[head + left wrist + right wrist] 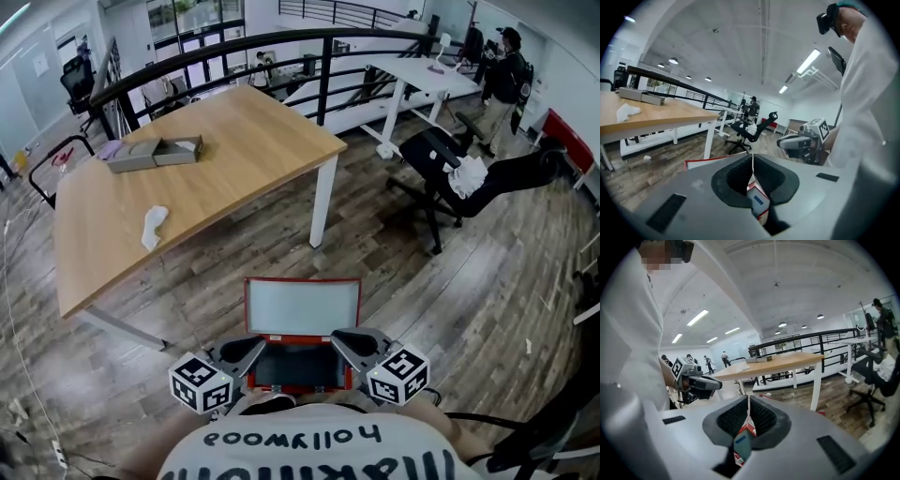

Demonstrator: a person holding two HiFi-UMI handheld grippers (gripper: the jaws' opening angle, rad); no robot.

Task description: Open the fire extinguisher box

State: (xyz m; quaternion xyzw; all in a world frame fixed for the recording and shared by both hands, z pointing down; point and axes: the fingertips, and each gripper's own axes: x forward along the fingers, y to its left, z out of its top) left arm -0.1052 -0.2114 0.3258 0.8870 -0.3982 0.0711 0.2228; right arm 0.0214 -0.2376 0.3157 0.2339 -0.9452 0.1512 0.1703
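Fire extinguisher box [300,338] is set on the wooden floor [206,309] at the person's feet, its lid [302,307] stood upright. The left gripper [255,345] and right gripper [339,337] are held over its near corners, jaws together and empty, likely because the opening is done.

The right gripper [749,405] has its jaws pressed together, a red box [748,429] showing beneath them; the left gripper [717,384] hangs nearby, a wooden table [778,363] beyond.

The red fire extinguisher box [302,307] sits on the wood-plank floor [187,300], lid raised. Nearby, a tabletop [244,159] carries a grey case [155,153] and a crumpled white cloth [153,225].
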